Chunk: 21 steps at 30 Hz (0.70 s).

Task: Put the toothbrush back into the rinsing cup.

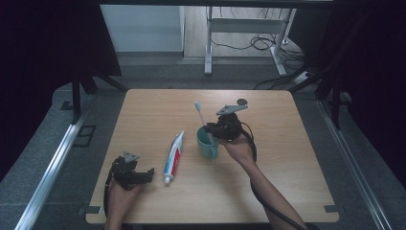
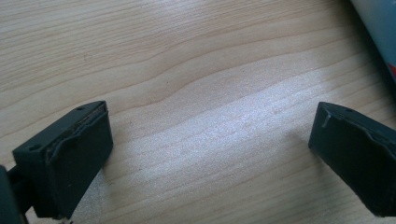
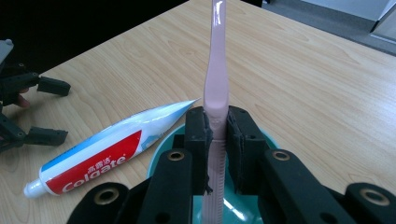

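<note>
Right tongs (image 3: 217,140) are clamped tight on the pink toothbrush (image 3: 215,84), pinching its handle low while the lower end dips inside the teal cup (image 1: 208,143), which stands just right of the worktop's (image 1: 287,158) centre. The brush leans away toward eleven o'clock in the high view, head up. The risk, as I read it: the grip sits close over the cup's rim, so any sideways tug could catch the rim and tip the cup, or drag it toward the toothpaste tube (image 1: 173,157) lying just beside it at eight o'clock. That slim, smooth handle could also twist between the pads if lifted at an angle. Left tongs (image 1: 143,176) rest spread wide and empty on the worktop at seven o'clock, too far off to steady the cup.
</note>
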Available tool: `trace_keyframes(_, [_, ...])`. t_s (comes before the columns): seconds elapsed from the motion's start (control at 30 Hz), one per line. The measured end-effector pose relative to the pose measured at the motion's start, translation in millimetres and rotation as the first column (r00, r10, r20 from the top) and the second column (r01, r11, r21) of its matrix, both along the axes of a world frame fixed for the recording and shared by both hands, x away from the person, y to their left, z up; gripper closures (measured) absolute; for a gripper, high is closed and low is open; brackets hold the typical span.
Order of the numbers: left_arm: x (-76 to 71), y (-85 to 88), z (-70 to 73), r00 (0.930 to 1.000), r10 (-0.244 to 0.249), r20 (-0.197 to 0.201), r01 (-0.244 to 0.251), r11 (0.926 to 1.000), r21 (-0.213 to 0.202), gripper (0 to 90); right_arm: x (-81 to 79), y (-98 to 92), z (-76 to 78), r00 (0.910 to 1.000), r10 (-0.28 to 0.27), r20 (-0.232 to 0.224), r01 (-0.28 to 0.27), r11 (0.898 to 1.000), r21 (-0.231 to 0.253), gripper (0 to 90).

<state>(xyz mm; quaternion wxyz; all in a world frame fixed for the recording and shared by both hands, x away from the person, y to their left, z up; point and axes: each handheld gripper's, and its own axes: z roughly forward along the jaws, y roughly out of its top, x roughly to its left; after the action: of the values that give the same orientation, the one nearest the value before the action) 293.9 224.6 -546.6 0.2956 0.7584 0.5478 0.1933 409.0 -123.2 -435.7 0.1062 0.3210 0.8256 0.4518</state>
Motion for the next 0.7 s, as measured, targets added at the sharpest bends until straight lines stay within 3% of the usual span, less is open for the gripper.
trace_keyframes(0.7, [0.0, 0.0, 0.0, 1.0000, 0.000, 0.000, 0.000, 1.0000, 0.000, 0.0, 0.5, 4.3, -22.1, 0.9993, 0.003, -0.038, -0.004, 1.000, -0.013, 78.7])
